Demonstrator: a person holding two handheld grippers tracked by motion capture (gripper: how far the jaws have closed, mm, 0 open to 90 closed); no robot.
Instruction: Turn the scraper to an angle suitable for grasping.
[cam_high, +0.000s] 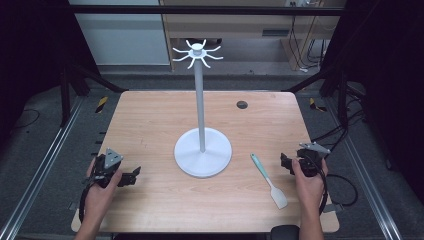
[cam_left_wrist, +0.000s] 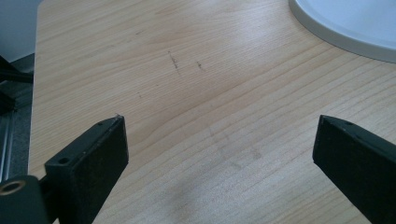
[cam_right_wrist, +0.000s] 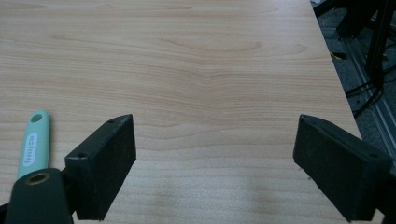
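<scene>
A spatula (cam_high: 268, 180) with a mint-green handle and a white blade lies on the wooden table (cam_high: 150, 125), right of centre near the front. Its handle end (cam_right_wrist: 34, 142) shows at the left of the right gripper view. A white stand (cam_high: 201, 107) with a round base and a crown of hooks on top rises from the table's middle; its base rim (cam_left_wrist: 345, 32) shows in the left gripper view. My left gripper (cam_high: 131, 176) rests at the front left, open, with bare wood between its jaws. My right gripper (cam_high: 285, 163) sits just right of the spatula, open and holding nothing.
A small dark round hole (cam_high: 242, 104) sits in the tabletop at the back right. Metal rails (cam_high: 45, 165) run along both sides of the table, and cables (cam_high: 345, 182) trail on the floor at the right.
</scene>
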